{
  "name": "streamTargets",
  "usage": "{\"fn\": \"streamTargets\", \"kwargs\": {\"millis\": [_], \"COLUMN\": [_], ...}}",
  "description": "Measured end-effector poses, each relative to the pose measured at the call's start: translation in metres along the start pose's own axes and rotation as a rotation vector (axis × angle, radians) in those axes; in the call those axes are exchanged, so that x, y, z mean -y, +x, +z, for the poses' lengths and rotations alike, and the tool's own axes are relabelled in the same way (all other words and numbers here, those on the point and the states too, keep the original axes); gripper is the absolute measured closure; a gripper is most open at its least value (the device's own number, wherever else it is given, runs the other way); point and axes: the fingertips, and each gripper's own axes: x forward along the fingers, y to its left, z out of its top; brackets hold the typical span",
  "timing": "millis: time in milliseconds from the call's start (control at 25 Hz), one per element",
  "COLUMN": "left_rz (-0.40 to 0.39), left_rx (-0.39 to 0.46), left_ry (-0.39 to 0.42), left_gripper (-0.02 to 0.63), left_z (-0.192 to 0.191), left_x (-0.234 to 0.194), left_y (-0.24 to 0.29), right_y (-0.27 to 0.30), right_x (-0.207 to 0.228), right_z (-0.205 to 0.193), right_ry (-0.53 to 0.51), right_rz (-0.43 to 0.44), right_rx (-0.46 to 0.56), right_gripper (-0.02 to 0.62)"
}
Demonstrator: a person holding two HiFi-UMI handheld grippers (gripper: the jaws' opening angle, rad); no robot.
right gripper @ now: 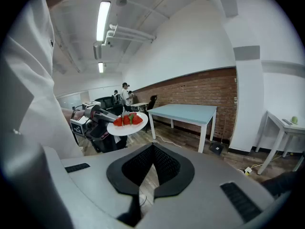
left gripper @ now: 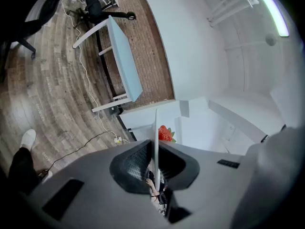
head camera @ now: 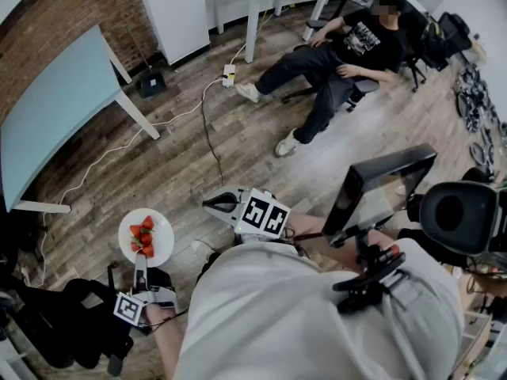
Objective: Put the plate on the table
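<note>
1. Wood floor (head camera: 182, 165) all round; the blue tabletop (head camera: 55, 117) sits at ten o'clock, well apart from the plate (head camera: 158, 244).
2. Left gripper (head camera: 141, 264) pinches the plate's rim in mid-air, strawberries (head camera: 142, 237) aboard.
3. Right gripper (head camera: 214, 203) is closed and empty.
4. Best bet: keep it level, carry it over, set it down flat before releasing.

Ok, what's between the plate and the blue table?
Only wood floor crossed by a white cable, as the head view shows. Nothing stands between the plate and the table.
</note>
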Motion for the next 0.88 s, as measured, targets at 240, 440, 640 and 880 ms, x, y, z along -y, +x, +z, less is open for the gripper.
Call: {"fn": "streamTargets", "kwargs": {"millis": [240, 440, 640, 880], "left_rz": [0.025, -0.003, 0.028, 0.032], "left_rx": [0.003, 0.005, 0.049, 0.082], "left_ry": [0.010, 0.052, 0.049, 0.029], "left_gripper": [0.589, 0.589, 0.589, 0.589], "left_z": [-0.016, -0.031, -0.019, 0.031], "left_x": [0.000, 0.012, 0.014, -0.031], "left_y": [-0.008, -0.017, -0.005, -0.022], "right_y": [-0.014, -0.031, -0.015, 0.034], "right_x": [-0.001, -0.005, 0.018, 0.006], "right_z": [-0.007, -0.013, -0.011, -0.008], "right_ry": [0.017, -0.023, -0.024, 0.010], "right_rz": [0.014, 0.028, 0.071, 0.069], "right_rx": [0.011, 0.037, 0.054, 0.091], "right_gripper": [0.589, 0.588, 0.588, 0.555]}}
